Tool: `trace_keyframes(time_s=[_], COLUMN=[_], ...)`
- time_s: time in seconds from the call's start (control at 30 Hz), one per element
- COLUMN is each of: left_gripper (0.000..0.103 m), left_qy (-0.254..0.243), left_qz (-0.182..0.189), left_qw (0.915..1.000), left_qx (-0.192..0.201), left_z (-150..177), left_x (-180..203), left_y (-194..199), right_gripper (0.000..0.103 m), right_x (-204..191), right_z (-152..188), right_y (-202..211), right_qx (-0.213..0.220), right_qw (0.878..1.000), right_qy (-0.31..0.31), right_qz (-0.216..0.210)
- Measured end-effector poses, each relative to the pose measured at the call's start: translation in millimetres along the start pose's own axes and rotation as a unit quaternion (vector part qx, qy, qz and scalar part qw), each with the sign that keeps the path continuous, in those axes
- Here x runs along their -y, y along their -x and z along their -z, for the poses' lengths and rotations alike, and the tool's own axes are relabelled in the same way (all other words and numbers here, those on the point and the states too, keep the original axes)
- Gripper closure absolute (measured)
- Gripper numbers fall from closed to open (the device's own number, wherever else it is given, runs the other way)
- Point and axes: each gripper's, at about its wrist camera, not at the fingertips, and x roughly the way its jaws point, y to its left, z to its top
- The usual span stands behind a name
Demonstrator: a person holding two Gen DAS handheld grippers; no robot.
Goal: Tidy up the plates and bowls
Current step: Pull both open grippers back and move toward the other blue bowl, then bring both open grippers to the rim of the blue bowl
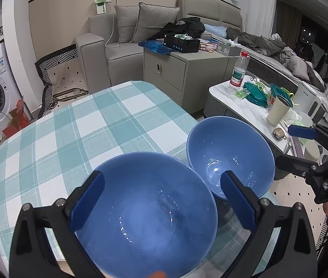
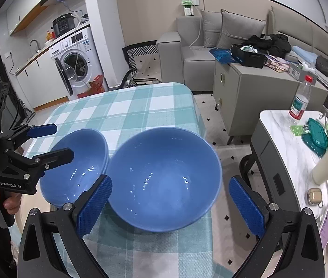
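The left gripper (image 1: 164, 199) is standing wide around the left bowl (image 1: 145, 213) at lower centre of its view, and the right gripper (image 2: 170, 203) is doing likewise around the right bowl (image 2: 164, 180), neither visibly gripping. Both glossy, round blue bowls are sitting rim-to-rim (seemingly touching) on the checked tablecloth (image 1: 82, 125), which is stretching toward the upper frame.

Two glossy, smooth blue bowls (image 2: 164, 180) (image 2: 75, 169) on a matt woven checked cloth (image 2: 126, 108); knurled blue gripper pads (image 2: 94, 206).
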Motion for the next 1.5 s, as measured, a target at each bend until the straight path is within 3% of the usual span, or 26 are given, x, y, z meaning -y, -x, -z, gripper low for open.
trace_keyframes(time_s=[0.63,1.23,1.5], left_gripper=[0.002,0.004,0.009], left_qy=[-0.036,-0.054,-0.059], left_qz=[0.013,0.033,0.039], left_qw=[0.9989,0.9970,0.9965], left_qx=[-0.027,-0.045,-0.045], left_z=[-7.0,-15.2,-20.4], left_x=[24.5,36.6,40.7], left_y=[-29.6,-49.5,-57.9], right_gripper=[0.001,0.001,0.001], right_x=[19.4,33.1,34.3], right_z=[13.2,20.3,24.5], right_y=[-22.3,-35.9,-41.1], right_qx=[-0.024,-0.036,-0.041], right_qw=[0.999,0.998,0.998], right_qy=[-0.020,-0.051,-0.054], right_qz=[0.025,0.001,-0.003])
